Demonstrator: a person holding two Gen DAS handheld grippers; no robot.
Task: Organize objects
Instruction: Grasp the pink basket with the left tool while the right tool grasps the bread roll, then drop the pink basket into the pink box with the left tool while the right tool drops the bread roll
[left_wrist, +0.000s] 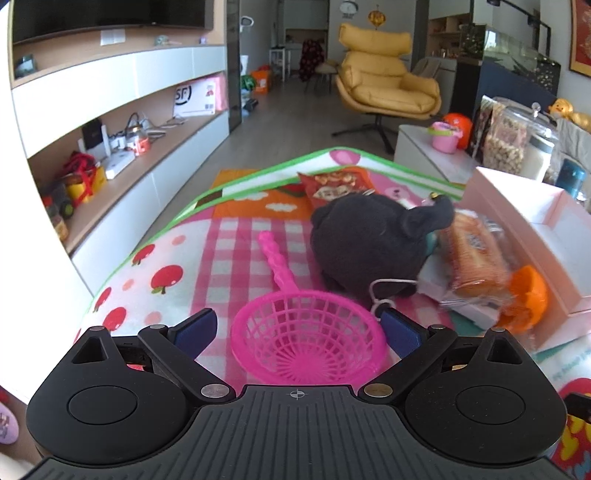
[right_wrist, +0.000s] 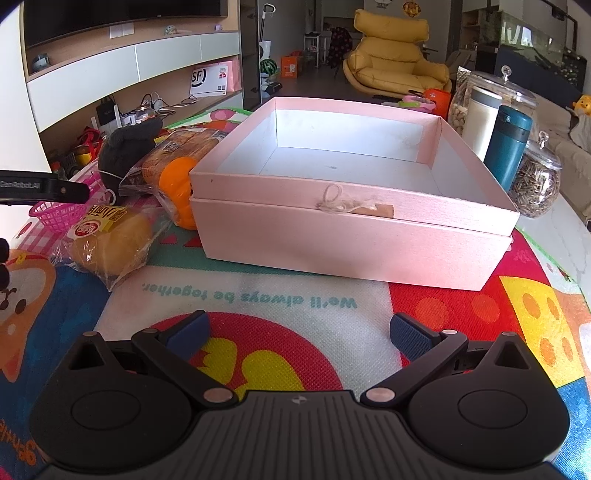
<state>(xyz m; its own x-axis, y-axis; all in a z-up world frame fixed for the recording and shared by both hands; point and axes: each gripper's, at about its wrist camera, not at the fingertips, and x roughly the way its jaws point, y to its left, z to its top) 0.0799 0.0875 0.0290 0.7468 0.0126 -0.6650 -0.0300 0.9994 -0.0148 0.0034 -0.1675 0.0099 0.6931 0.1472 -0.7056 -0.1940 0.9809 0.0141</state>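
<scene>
Pink plastic forms the small strainer (left_wrist: 308, 334), whose mesh bowl lies on the checked part of the play mat (left_wrist: 229, 240) between the spread jaws of the left gripper (left_wrist: 297, 326); neither blue pad (left_wrist: 194, 326) visibly touches its rim, and its twisted handle points away from the camera. Just beyond and right of the bowl sits a black plush toy (left_wrist: 364, 243), with a white string loop at its near side. Behind the toy lies a red snack packet (left_wrist: 338, 186). Right of the toy, a wrapped bread loaf (left_wrist: 476, 254) leans against the pink box (left_wrist: 532, 236), and an orange toy pumpkin (left_wrist: 528, 295) rests beside the loaf, against the box wall.

In the right wrist view, the left gripper's arm enters at the far left above the strainer (right_wrist: 55, 214). Next comes a bagged bun (right_wrist: 107, 240) on the mat, then the plush toy (right_wrist: 127, 149), the loaf (right_wrist: 173, 151) and the pumpkin (right_wrist: 179, 188), which touches the box corner. The pink box (right_wrist: 354, 236) stands open, seated in its lid, its white interior holding nothing. The right gripper (right_wrist: 299, 330) hovers over the mat (right_wrist: 258, 291) in front of the box, jaws apart and holding nothing. Right of the box stand a white tumbler (right_wrist: 480, 122), a teal flask (right_wrist: 508, 146) and a glass jar of seeds (right_wrist: 537, 182).
</scene>
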